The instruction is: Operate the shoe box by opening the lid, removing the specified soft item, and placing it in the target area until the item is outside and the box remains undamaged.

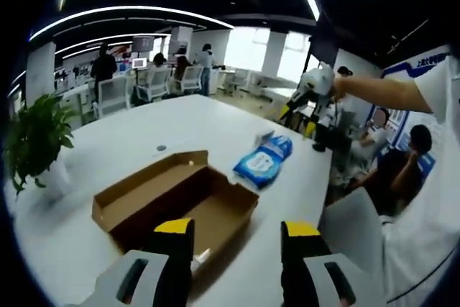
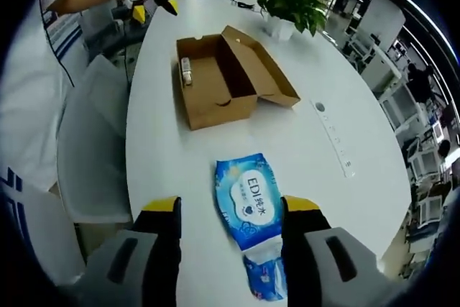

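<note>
The right gripper (image 2: 230, 213) is gaping empty over the wipes (image 2: 249, 215), lying lengthwise between its jaws, box (image 2: 223, 77) sitting open above.

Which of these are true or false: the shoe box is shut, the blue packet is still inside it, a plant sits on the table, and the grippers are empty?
1. The shoe box is shut. False: its lid is folded back and the box stands open.
2. The blue packet lies inside the box. False: it lies on the white table, apart from the box.
3. A potted plant stands on the table. True.
4. The right gripper is open with the packet between its jaws, not clamped. True.
5. The left gripper holds nothing. True.
</note>
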Tool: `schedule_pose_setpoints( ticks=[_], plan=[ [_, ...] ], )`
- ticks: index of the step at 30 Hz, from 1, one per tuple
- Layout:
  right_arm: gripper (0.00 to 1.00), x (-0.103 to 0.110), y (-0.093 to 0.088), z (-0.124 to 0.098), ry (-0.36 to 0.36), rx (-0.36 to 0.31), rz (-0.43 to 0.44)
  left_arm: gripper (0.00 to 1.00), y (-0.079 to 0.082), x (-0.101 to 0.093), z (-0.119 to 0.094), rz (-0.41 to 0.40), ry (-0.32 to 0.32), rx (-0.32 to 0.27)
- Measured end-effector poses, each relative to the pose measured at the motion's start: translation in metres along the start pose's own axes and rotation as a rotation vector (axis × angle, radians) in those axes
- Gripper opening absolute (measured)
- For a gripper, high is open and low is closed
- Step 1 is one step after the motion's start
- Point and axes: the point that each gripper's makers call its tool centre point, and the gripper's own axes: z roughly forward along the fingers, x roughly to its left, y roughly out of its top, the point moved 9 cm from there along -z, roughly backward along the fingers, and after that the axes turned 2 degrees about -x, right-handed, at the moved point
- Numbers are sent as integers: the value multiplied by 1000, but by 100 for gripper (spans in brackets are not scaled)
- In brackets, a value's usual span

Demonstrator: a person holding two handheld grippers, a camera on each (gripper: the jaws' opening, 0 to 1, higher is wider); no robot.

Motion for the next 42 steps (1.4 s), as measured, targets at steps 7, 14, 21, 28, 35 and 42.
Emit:
schedule_pose_setpoints(
  ticks=[7,14,21,28,35,42],
  plan=[
    [50,14,40,33,35,-24,-12,48,-9,28,-13,33,-23,44],
    [48,34,78,64,71,-64,-18,47,-20,53,-15,58,-59,89],
    [44,40,105,94,102,-114,-6,46,-28,78,-3,71,-105,135],
    [41,43,115,118,136,-123,-2,45,-32,98,17,114,-171,191],
    [40,36,117,132,141,-137,20,45,-43,117,38,168,-219,261],
    [39,33,116,140,154,-140,29,44,-55,118,61,236,-295,367]
  ],
)
